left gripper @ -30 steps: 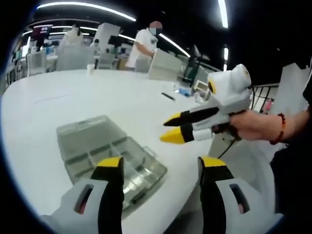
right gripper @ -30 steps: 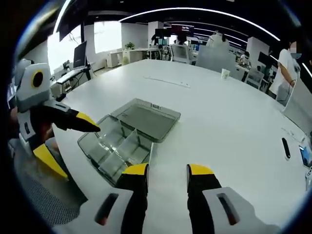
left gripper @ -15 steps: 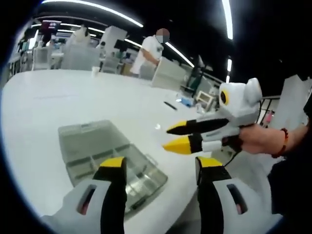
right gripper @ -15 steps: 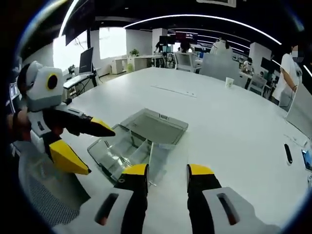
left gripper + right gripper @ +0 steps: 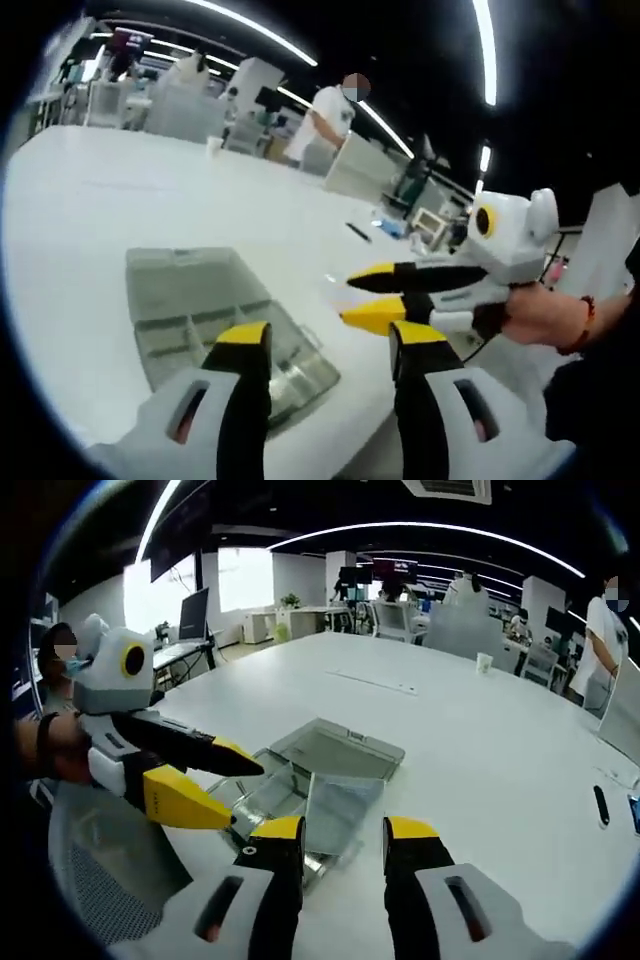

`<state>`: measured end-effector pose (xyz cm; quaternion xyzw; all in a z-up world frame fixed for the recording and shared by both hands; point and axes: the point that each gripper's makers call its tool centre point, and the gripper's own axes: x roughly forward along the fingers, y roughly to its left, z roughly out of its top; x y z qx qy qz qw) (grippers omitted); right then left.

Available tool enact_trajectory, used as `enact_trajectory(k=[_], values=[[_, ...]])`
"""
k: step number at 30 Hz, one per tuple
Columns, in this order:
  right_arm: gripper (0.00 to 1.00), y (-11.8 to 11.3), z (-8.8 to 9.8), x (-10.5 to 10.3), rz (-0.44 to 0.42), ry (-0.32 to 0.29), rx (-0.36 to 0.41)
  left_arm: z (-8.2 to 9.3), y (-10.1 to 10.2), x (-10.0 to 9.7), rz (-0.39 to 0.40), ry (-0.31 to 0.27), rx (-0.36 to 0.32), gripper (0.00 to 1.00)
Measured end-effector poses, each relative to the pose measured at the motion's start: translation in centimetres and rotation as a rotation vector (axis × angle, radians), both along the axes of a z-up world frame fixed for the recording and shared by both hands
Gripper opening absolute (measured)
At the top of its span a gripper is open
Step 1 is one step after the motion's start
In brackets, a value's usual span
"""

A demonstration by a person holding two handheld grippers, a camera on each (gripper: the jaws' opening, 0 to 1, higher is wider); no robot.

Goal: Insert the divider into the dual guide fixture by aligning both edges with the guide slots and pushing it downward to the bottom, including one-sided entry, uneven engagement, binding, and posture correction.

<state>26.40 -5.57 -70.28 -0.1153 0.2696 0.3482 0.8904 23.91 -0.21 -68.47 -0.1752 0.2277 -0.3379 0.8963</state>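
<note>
Holding my right gripper [image 5: 340, 832] over the white table [image 5: 480, 740], I see its jaws pinching a clear divider [image 5: 338, 812] just above the open clear fixture box [image 5: 300, 780]. My left gripper [image 5: 325, 340] hovers beside the box [image 5: 215, 320] with jaws spread and nothing between them. A person's hand [image 5: 545, 315] grips the right gripper's handle.

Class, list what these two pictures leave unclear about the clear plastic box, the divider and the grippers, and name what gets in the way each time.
- Clear box, left gripper view: its near edge is hidden behind the left gripper.
- Divider, right gripper view: transparent; whether the right gripper grips it cannot be told.
- Guide slots: too small and blurred in both views.
- Dark object on the table, right gripper view: too small to identify.
</note>
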Motion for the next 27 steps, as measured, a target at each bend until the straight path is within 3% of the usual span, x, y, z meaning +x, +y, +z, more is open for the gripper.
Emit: enact_trajectory(k=[9,16,27], values=[[0.26,0.6,0.8,-0.8,0.024,-0.018,0.021,0.7,-0.4,0.3,0.026,0.006,-0.061,0.3],[0.26,1.4,1.4,-1.3,0.038,-0.02,0.063,0.8,-0.3,0.2,0.051,0.032,-0.104,0.28],[0.26,2.0,1.9,-1.9,0.066,-0.038,0.073,1.4,-0.3,0.4,0.067,0.061,-0.181,0.12]])
